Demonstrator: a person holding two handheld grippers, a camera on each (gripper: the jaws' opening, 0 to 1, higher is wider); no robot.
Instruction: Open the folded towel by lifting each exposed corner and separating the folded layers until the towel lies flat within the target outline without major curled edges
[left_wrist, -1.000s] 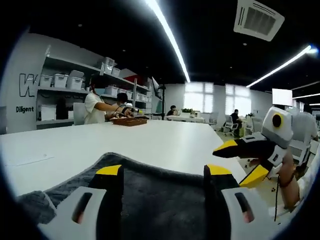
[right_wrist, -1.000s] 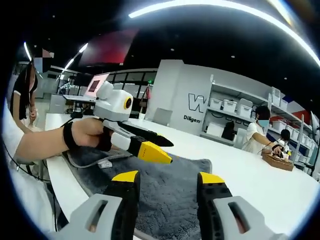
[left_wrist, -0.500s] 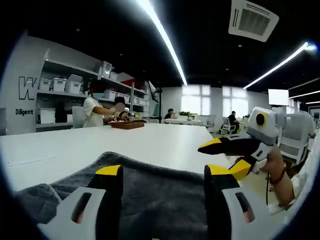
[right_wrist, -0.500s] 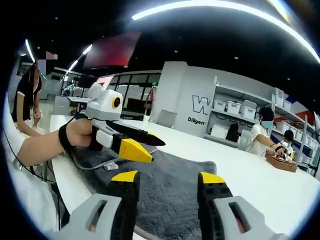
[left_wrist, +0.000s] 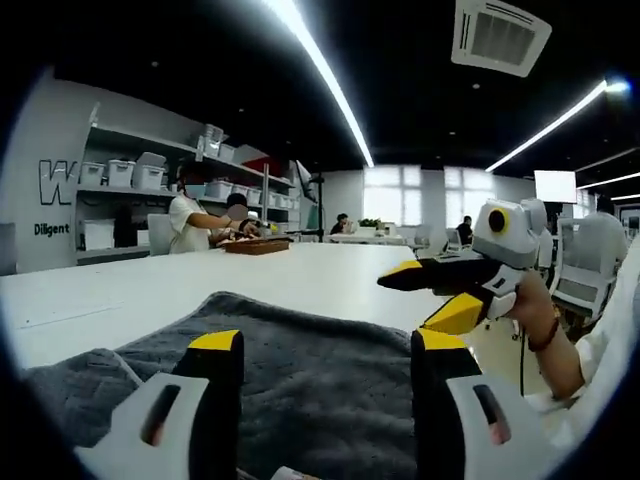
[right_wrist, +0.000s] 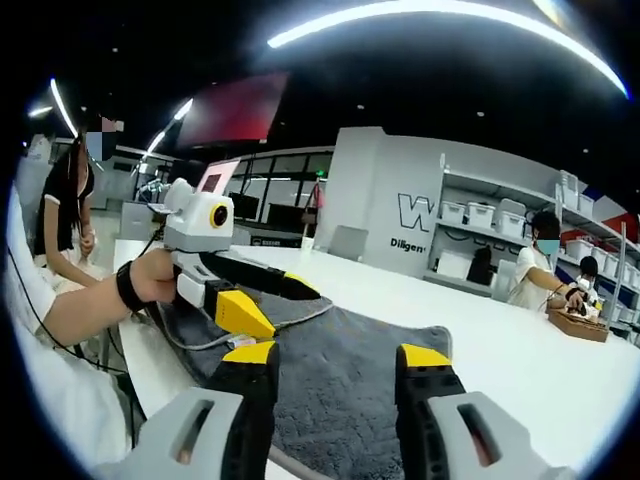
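An open office with shelves surrounds a white surface (left_wrist: 300, 275) where the grey towel (left_wrist: 320, 365) lies, its near edge cut off. The left tool (left_wrist: 325, 345) and right tool (right_wrist: 335, 360) hover above it, jaws apart, gripping nothing.

The towel (left_wrist: 300, 360) (right_wrist: 350, 370) is viewed low and near from opposite ends; table (left_wrist: 150, 290) (right_wrist: 520, 350) and shelves (left_wrist: 120, 170) (right_wrist: 480, 215) are shared.
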